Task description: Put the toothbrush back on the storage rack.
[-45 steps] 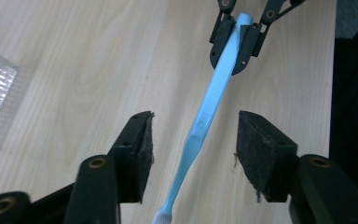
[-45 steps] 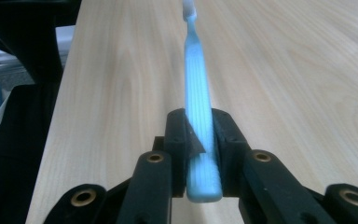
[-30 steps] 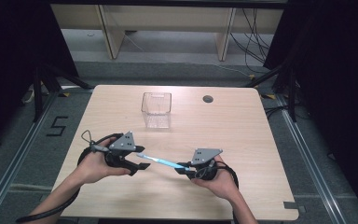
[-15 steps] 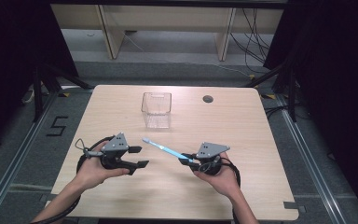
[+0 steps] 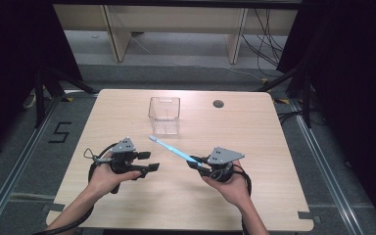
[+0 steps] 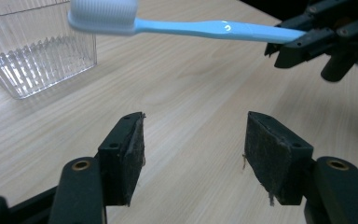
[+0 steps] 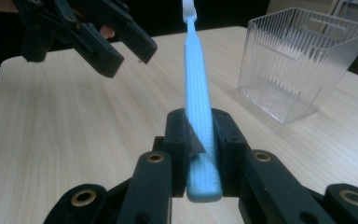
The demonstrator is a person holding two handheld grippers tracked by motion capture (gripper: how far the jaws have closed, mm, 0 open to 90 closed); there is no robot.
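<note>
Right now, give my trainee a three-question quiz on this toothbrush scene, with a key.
1. True or false: the left gripper grips the toothbrush.
2. Which end of the toothbrush sits in the right gripper: A) the bristle head, B) the handle end, C) the middle?
3. In the high view, toward what does the bristle head point?

Key
1. False: its jaws are open with nothing between them, as the left gripper view shows.
2. B.
3. Toward the clear container that stands on the table; the head stops short of it.
</note>
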